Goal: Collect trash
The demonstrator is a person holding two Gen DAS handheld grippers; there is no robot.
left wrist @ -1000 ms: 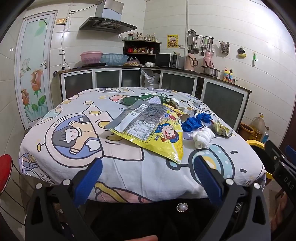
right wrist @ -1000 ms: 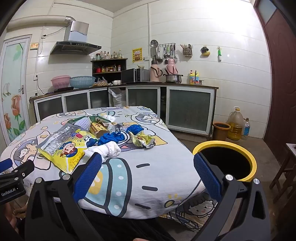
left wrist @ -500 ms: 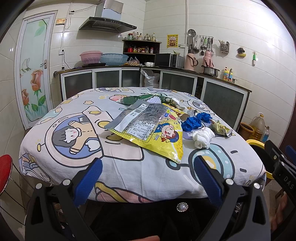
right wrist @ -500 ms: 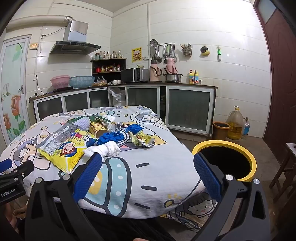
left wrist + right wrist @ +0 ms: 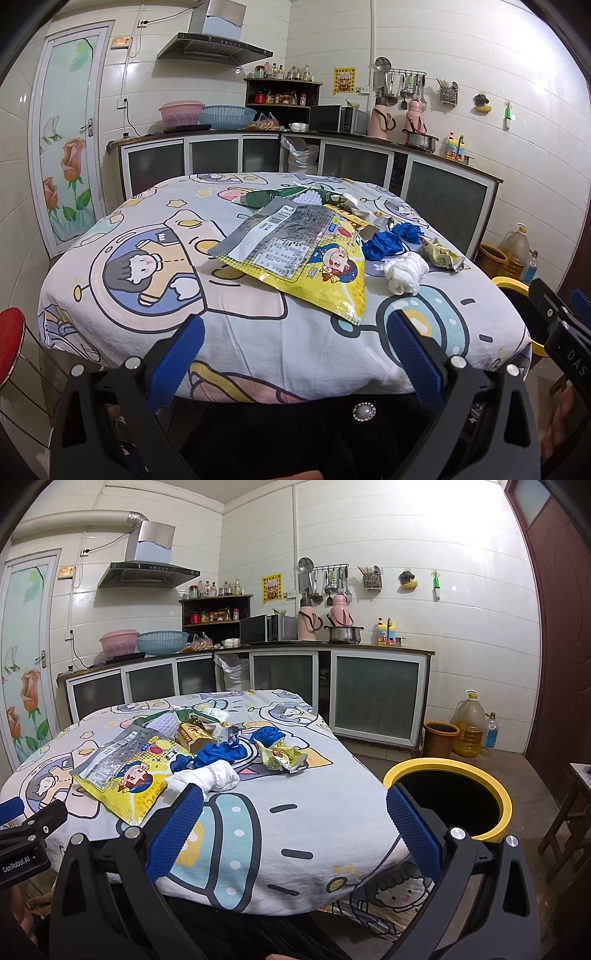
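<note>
We see almost nothing different from a second ago. The left gripper (image 5: pixel 293 350) and right gripper (image 5: pixel 293 829) keep their wide-open jaws where they were at the near table edge. The yellow bag (image 5: pixel 295 254), white wad (image 5: pixel 214 777) and yellow bin (image 5: pixel 480 775) at three o'clock have not shifted.

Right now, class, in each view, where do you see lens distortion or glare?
Left wrist view: wall tiles and the door bow outward, corners black; the yellow snack bag shows shiny glints. Right wrist view: the brown door curves at the edge; bright glare blows out the top right corner.
</note>
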